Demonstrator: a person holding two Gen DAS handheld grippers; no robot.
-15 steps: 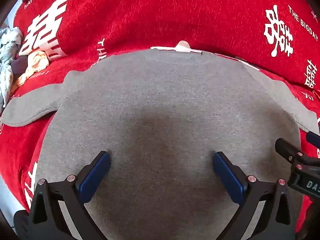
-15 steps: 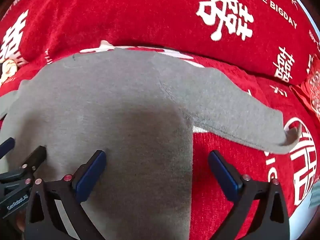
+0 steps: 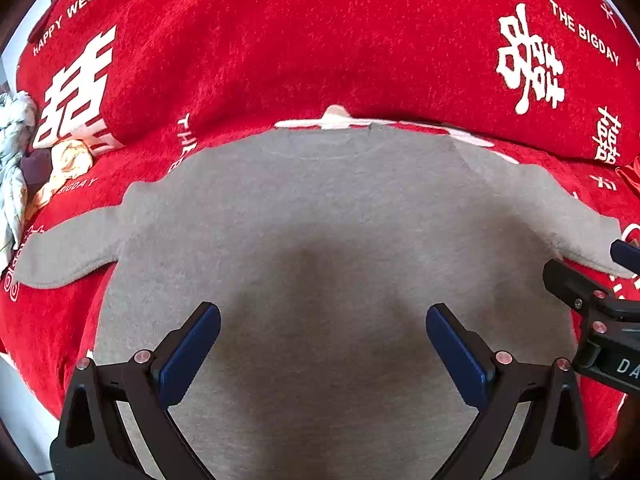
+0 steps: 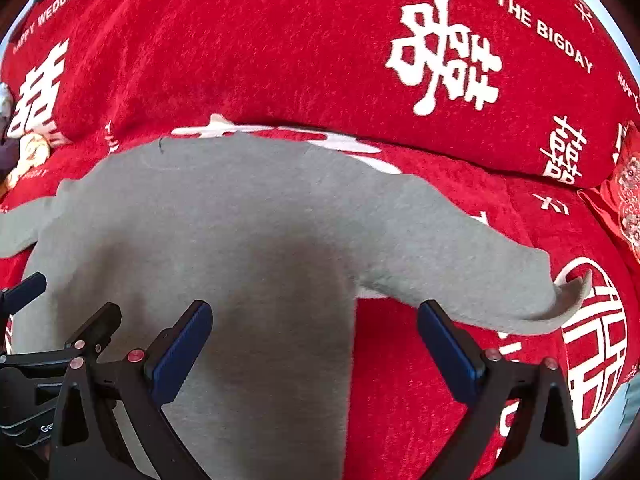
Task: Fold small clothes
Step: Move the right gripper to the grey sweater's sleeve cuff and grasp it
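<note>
**Grey top laid flat, no fold made yet**

The grey top (image 3: 320,216) lay spread on the red blanket (image 3: 280,40), neckline away from me, hem toward me. Its body was smooth and both sleeves were out to the sides: the left sleeve (image 3: 68,252) angled out flat, the right sleeve (image 4: 460,264) stretched out with its cuff (image 4: 572,296) curled up at the tip. I saw 0 folds in it, so I judged the spreading done and all of the folding left: sleeves in, then the body doubled.

My left gripper (image 3: 322,344) hovered over the lower middle of the body with its fingers wide apart and nothing between them. My right gripper (image 4: 314,340) was the same, spread wide and empty, straddling the top's right side edge just below the armpit. I could not tell from these views whether either set of fingers touched the cloth.

Around the top, the blanket rose into a thick ridge just behind the neckline. A heap of crumpled clothes (image 3: 16,168) sat at the far left, well apart from the left sleeve, and a red patterned item (image 4: 628,200), perhaps a cushion, lay at the far right. The curled cuff looked the only snag; it would likely want flattening.
</note>
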